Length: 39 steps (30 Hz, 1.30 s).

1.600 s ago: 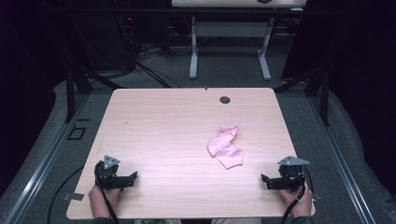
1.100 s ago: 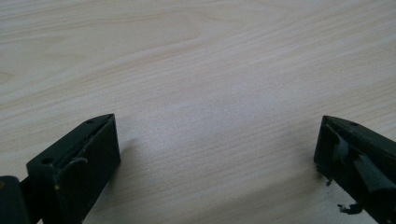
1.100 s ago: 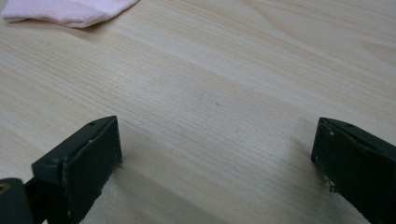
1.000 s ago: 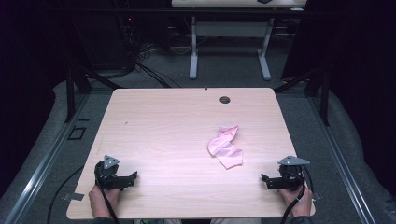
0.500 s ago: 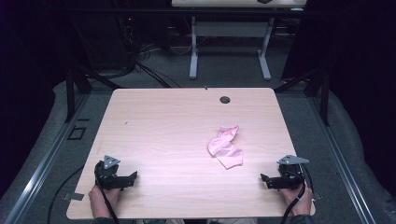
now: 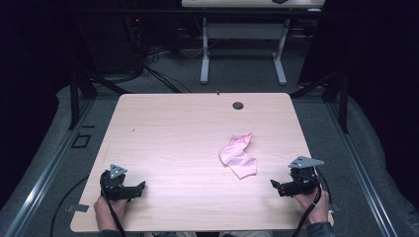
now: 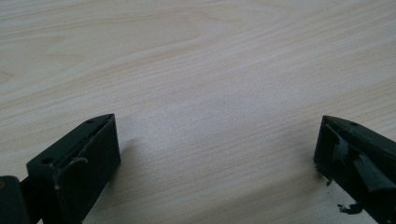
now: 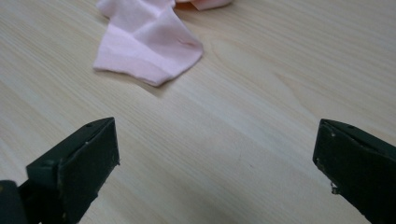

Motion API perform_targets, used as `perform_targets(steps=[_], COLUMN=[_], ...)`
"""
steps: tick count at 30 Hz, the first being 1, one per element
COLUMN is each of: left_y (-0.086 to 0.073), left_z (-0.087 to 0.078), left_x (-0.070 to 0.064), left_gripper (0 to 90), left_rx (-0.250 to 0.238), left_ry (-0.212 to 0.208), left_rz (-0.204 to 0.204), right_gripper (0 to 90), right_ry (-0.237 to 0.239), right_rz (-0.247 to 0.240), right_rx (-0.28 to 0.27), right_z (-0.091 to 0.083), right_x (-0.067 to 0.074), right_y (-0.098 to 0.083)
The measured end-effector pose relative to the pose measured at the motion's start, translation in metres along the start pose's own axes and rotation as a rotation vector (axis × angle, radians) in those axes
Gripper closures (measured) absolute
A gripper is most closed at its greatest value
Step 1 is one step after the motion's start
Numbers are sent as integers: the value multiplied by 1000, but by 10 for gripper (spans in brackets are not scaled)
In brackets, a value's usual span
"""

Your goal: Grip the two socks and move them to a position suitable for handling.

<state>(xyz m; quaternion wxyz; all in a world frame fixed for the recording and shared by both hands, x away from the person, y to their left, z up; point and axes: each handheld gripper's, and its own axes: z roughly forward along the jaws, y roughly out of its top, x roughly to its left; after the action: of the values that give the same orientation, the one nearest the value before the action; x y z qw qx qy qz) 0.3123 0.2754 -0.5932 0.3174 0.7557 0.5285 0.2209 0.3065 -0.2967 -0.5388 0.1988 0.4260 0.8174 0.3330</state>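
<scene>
Item: pink cloth (image 6: pixel 238 155), crumpled and partly twisted, lying right of centre on the tabletop (image 6: pixel 173 133), nearer the right gripper (image 6: pixel 281 186) than the left gripper (image 6: pixel 136 190).

Change: none across the last moments; cloth and both grippers sit exactly as before, so the work on the cloth looks not yet begun.

Left gripper: resting at the near left edge, jaws spread wide, holding nothing. Its own view gives bare wood grain (image 7: pixel 201 84) between the jaws.

Right gripper: resting at the near right edge, jaws equally wide, empty. Its own view adds the cloth's near folded corner (image 8: pixel 149 46) just ahead, with its layered edge, which is too small to make out from above.
</scene>
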Motion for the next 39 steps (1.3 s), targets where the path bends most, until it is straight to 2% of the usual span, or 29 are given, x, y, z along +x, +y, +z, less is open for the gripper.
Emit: perform_targets(steps=[7,12,17,21,26,31,36,38,39], left_y=[0,0,0,0,0,0,0,0,0], left_z=[0,0,0,0,0,0,0,0,0], left_x=[0,0,0,0,0,0,0,0,0], left_gripper=[0,0,0,0,0,0,0,0,0], left_rx=[0,0,-1,-1,-1,-1,-1,-1,-1], left_ry=[0,0,1,1,1,1,2,2,2], left_rz=[0,0,-1,-1,0,-1,-2,-2,-2], right_gripper=[0,10,103,173,312,431,482,505,544], right_ry=[26,60,105,144,193,201,209,212,203], right_rz=[-69,-114,-173,-185,-195,-206,-195,-192,-187], right_rx=[0,3,15,27,57,112,167,168,164], right_z=[2,10,24,41,62,80,93,94,95], right_x=[13,25,36,44,54,62,62,62,62], right_y=[22,39,54,62,68,68,61,60,59])
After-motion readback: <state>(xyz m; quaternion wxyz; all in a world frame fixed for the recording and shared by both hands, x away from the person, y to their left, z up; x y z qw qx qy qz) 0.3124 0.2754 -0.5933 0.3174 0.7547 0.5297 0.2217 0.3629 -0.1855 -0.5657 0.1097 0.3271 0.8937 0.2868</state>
